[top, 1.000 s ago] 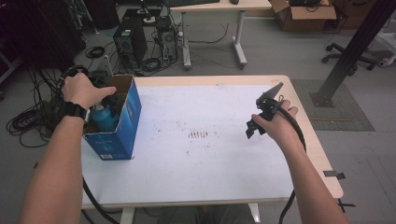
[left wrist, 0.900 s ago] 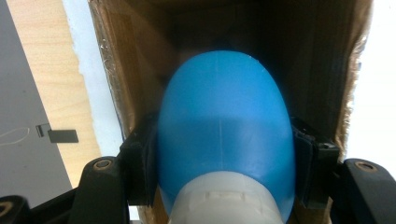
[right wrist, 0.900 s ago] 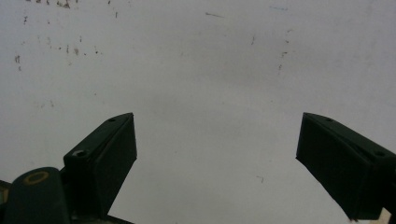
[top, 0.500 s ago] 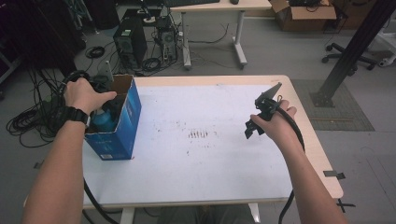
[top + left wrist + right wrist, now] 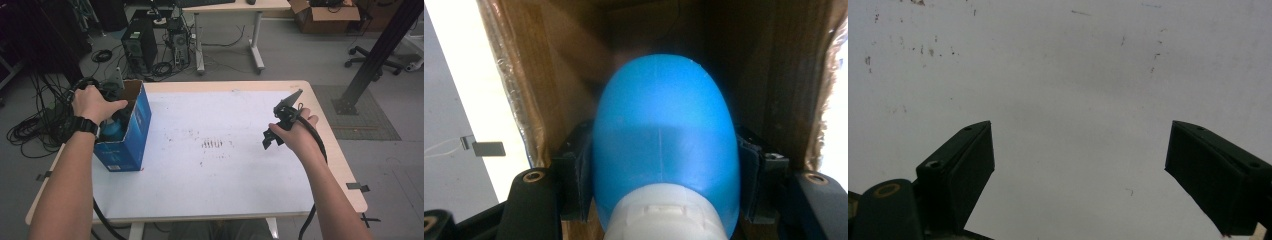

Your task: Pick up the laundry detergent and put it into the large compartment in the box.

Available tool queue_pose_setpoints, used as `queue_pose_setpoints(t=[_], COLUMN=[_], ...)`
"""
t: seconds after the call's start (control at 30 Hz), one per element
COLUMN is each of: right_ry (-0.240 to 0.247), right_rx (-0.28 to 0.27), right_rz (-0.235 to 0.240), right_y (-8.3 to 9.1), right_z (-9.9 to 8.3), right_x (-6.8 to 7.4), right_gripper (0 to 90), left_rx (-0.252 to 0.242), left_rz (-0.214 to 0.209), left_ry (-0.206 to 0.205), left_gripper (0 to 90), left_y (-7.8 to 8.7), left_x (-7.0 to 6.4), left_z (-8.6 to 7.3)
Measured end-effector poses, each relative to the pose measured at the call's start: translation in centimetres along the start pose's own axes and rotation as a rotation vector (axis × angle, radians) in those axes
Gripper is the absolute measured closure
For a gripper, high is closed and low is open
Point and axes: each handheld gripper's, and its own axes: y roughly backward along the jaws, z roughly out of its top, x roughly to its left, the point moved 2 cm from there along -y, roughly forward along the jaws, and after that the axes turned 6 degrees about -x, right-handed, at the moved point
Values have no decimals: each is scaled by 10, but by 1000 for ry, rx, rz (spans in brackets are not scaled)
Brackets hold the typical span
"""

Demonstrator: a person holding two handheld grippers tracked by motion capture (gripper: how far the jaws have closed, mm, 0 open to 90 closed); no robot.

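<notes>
Over at the left edge of the table [image 5: 220,200], the person's left hand [image 5: 92,102] is sunk into the open top of a blue cardboard box [image 5: 127,145] that stands upright there. From the left gripper view, the left gripper [image 5: 664,200] is clamped around a blue bottle [image 5: 666,135] with a white cap [image 5: 664,215]; the two black jaws press against the bottle's sides just above the cap, and the brown inner walls of the box rise close around it. So the bottle sits down inside the box, held by its neck end, its rounded blue body pointing deeper in. From above I can just catch a patch of that blue below the hand.

Across the table, well apart from the box, the right gripper [image 5: 280,125] hangs over bare white tabletop with its jaws spread wide and nothing between them; the right gripper view looks down on scuffed white surface.

To my eye the grasp is made and the step in hand is getting the bottle out of the box. The next move calls for a straight lift up through the opening, keeping the bottle clear of the cardboard walls so the light box does not ride up or tip; the idle right gripper could steady the box
</notes>
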Motion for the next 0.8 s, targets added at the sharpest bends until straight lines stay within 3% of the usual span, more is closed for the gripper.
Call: queue_pose_setpoints(t=[0.8], right_ry=[-7], right_rx=[2], right_rz=[9], right_y=[-3], right_z=[-4], right_x=[-5], right_gripper=[126], left_rx=[2], left_rz=[-8], left_ry=[6], left_gripper=[348], left_y=[9], left_x=[-1], left_z=[0])
